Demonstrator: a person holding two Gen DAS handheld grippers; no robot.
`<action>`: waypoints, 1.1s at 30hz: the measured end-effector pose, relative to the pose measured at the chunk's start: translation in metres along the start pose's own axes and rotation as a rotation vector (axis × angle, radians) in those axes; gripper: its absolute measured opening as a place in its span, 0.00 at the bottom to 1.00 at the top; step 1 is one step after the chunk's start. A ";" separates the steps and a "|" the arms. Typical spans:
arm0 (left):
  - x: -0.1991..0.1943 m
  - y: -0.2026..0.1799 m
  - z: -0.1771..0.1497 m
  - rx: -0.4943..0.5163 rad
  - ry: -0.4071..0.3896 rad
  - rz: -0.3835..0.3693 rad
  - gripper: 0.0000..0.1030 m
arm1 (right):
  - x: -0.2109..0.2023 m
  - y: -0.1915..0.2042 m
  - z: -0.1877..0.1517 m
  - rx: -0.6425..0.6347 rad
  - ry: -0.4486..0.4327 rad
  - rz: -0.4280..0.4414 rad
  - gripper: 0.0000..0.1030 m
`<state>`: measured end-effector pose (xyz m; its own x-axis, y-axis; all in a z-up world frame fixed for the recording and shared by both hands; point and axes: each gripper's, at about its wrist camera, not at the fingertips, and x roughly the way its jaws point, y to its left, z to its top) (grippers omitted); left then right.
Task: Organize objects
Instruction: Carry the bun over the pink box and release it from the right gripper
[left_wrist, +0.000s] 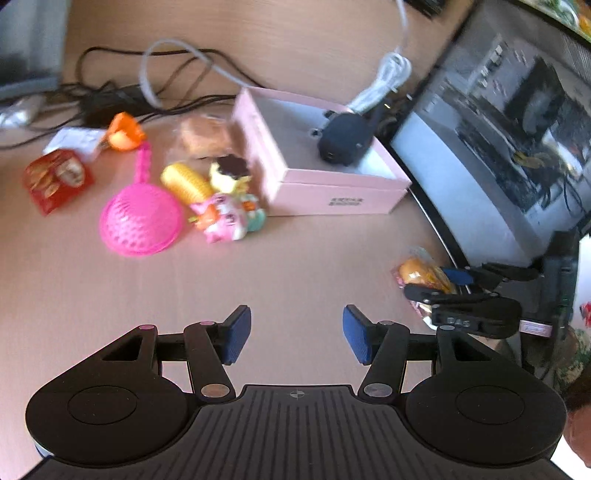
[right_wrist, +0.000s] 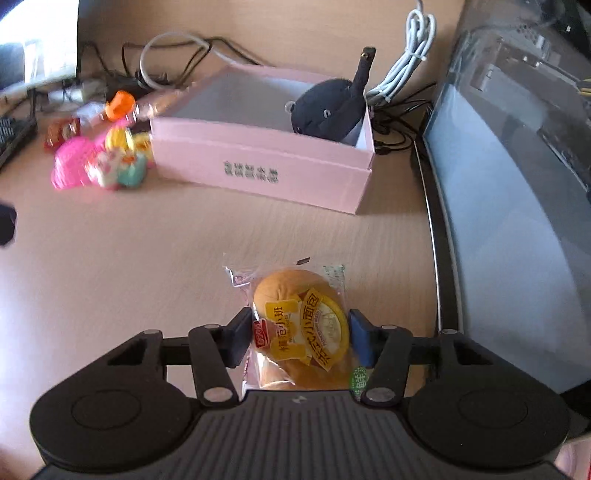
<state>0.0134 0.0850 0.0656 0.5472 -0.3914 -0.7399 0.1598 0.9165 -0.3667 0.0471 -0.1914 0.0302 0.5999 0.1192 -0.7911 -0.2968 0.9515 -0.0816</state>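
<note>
A pink box (right_wrist: 258, 166) stands open on the wooden desk, with a dark plush toy (right_wrist: 325, 110) in its right corner. My right gripper (right_wrist: 299, 341) has its blue pads on both sides of a wrapped bread bun (right_wrist: 299, 325), near the desk's front. In the left wrist view the box (left_wrist: 332, 192) sits ahead, and the right gripper with the bun (left_wrist: 421, 275) is at the right. My left gripper (left_wrist: 297, 338) is open and empty over bare desk. A pink strainer (left_wrist: 142, 218), a yellow toy (left_wrist: 186, 182) and a pink figure (left_wrist: 225, 218) lie left of the box.
A red snack packet (left_wrist: 55, 179), an orange toy (left_wrist: 123, 131) and a wrapped pastry (left_wrist: 205, 136) lie further left and behind. Black and white cables (left_wrist: 155, 85) tangle at the back. A curved monitor (right_wrist: 517, 221) stands along the right side.
</note>
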 end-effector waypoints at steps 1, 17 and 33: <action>-0.004 0.004 -0.001 -0.019 -0.010 0.001 0.58 | -0.008 0.003 0.005 0.012 -0.012 0.017 0.52; -0.045 0.050 -0.027 -0.192 -0.072 0.092 0.58 | 0.000 0.002 0.157 0.134 -0.394 -0.045 0.91; -0.070 0.081 -0.052 -0.316 -0.080 0.215 0.58 | 0.128 -0.003 0.186 0.089 -0.149 -0.130 0.47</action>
<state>-0.0547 0.1827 0.0580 0.6048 -0.1743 -0.7771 -0.2197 0.9014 -0.3731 0.2634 -0.1257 0.0418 0.7341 0.0287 -0.6784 -0.1473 0.9821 -0.1178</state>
